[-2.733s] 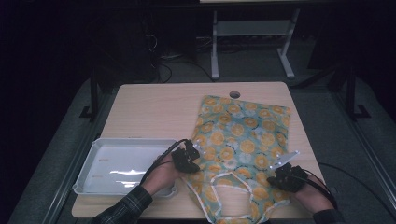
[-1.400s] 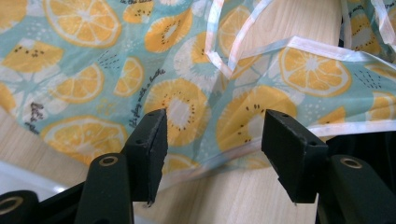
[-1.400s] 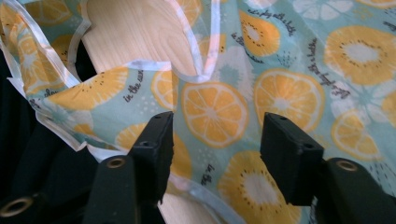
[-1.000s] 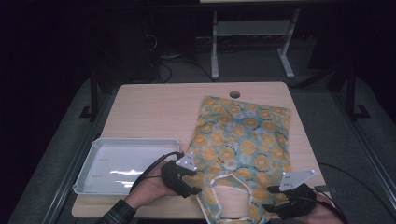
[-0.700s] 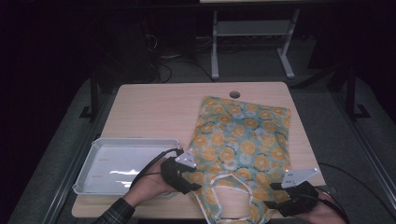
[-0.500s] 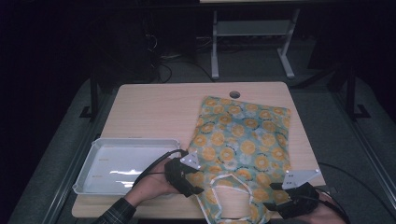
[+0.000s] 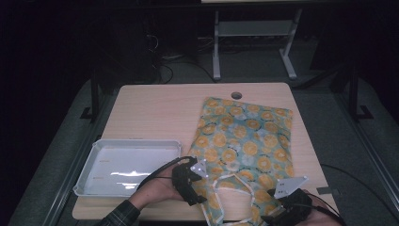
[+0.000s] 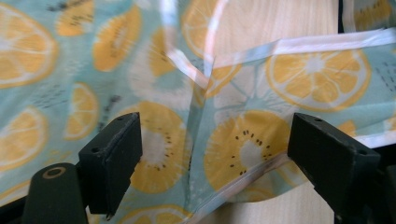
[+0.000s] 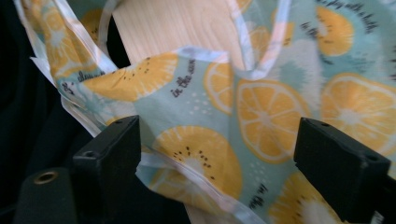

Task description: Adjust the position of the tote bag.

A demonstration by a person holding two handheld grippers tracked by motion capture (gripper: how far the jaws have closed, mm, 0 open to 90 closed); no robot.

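Note:
A light-blue cloth (image 7: 244, 141) printed with orange slices and edged in white trim lies flat on the right half of the wooden table (image 7: 155, 113). Its strapped near end reaches the front edge. My left gripper (image 7: 195, 186) sits at the cloth's near-left strap, and its jaws have just been opening. In the left gripper view the cloth (image 8: 233, 140) lies loose between the wide-apart jaws of that gripper (image 8: 215, 158). My right gripper (image 7: 287, 212) is at the near-right corner, its jaws also just opened. There the cloth (image 9: 201, 149) rests unpinched between the jaws of the right gripper (image 9: 217, 158).
A white tray (image 7: 136, 142) stands at the table's near left, beside my left hand. A round cable hole (image 7: 236, 95) is at the table's far edge. A metal stand (image 7: 254, 33) is on the dark floor behind the table.
Both hands have drawn back toward the table's front edge, and the cloth's near end came with them. In the last second the hands have stayed almost still.

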